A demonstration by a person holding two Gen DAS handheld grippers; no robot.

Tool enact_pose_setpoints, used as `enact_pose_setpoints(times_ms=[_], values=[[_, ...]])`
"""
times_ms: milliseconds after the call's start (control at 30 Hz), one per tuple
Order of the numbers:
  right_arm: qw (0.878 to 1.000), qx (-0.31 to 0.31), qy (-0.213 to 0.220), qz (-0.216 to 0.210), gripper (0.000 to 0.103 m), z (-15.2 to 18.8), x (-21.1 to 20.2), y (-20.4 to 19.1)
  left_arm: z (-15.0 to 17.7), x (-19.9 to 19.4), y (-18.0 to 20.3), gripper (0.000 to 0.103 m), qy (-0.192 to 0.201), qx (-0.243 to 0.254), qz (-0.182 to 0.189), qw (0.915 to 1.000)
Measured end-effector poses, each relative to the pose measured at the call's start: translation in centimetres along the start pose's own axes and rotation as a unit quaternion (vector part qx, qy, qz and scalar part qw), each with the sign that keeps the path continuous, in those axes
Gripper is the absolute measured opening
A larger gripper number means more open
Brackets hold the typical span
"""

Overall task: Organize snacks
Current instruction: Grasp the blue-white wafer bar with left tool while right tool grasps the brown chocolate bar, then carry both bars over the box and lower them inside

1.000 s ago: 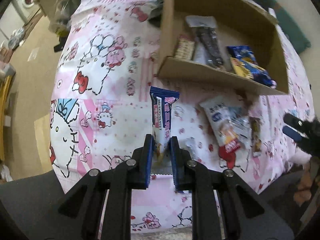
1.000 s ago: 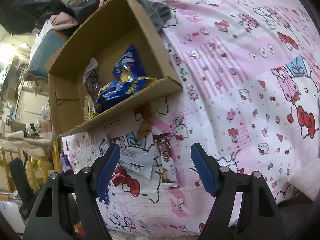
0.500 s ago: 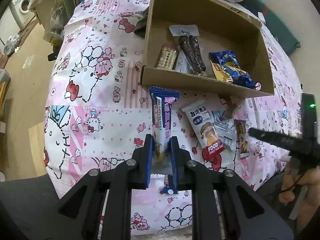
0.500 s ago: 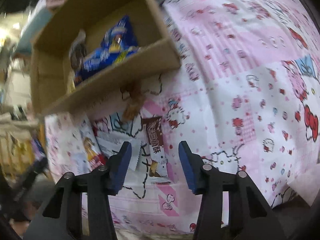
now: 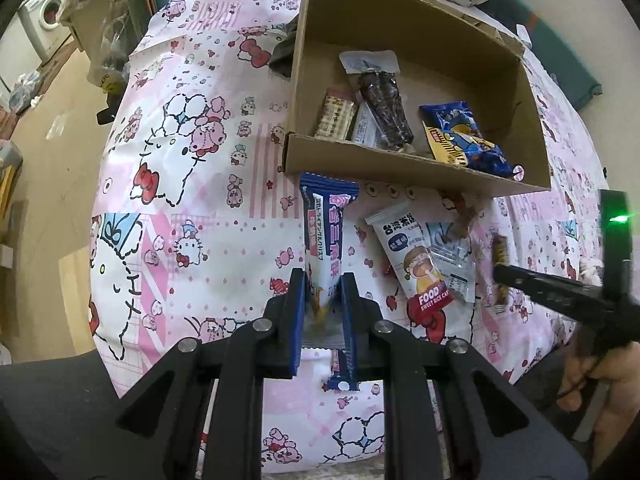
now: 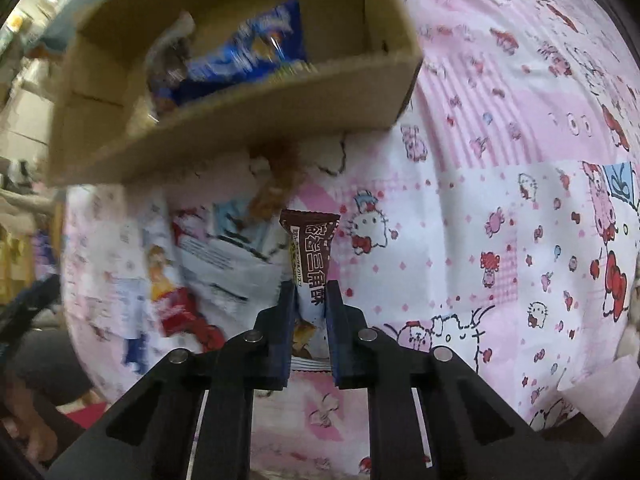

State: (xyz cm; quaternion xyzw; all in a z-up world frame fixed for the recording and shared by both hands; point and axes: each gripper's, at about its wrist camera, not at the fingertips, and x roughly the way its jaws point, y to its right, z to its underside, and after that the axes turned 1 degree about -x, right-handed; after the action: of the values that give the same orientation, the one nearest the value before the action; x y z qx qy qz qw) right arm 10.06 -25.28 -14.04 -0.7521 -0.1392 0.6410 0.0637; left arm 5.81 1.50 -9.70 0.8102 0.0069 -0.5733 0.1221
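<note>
Left gripper point(image 5: 323, 292) still clamped on blue bar point(image 5: 326, 228), held just short of box point(image 5: 404, 162) front wall. Right gripper point(image 6: 308, 304), wide open a second ago, now shut on brown bar point(image 6: 312, 256). Both hands loaded; boxing likely next. Left view shows box contents sharply, rice-cake pack point(image 5: 416, 264) loose on sheet point(image 5: 200, 184). Right view blurred; brown bar probably lifted, cannot confirm.

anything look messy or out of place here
Yes: several snack packets lie overlapping at angles on the bedsheet, outside the cardboard box, and a small brown packet lies half tucked under its front wall.
</note>
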Motion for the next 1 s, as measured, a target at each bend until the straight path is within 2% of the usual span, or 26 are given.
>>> enact_pose_setpoints(times_ms=[167,300,533,700,867,1000], values=[[0.998,0.0,0.028,-0.047,0.015,0.7,-2.4,-0.3,0.1,0.2,-0.4,0.014,0.003,-0.004,-0.01,0.9999],[0.995,-0.007,0.017,-0.101,0.015,1.0,-3.0,-1.0,0.0,-0.2,-0.8,0.014,0.016,-0.006,-0.021,0.9996],[0.988,-0.04,0.035,-0.148,0.015,1.4,-4.0,-3.8,-0.6,-2.1,-0.6,0.014,0.052,0.0,-0.037,0.998],[0.98,-0.037,0.075,-0.183,0.015,0.7,-6.0,-4.3,-2.3,-3.9,-0.2,0.014,0.082,-0.007,-0.045,0.9956],[0.968,-0.022,0.131,-0.212,0.015,-0.5,-8.4,-3.8,-4.4,-5.7,1.2,0.014,0.104,0.01,-0.045,0.9935],[0.96,-0.01,0.158,-0.231,0.015,-1.4,-9.5,-3.3,-6.1,-6.4,2.2,0.014,0.118,0.022,-0.042,0.9918]])
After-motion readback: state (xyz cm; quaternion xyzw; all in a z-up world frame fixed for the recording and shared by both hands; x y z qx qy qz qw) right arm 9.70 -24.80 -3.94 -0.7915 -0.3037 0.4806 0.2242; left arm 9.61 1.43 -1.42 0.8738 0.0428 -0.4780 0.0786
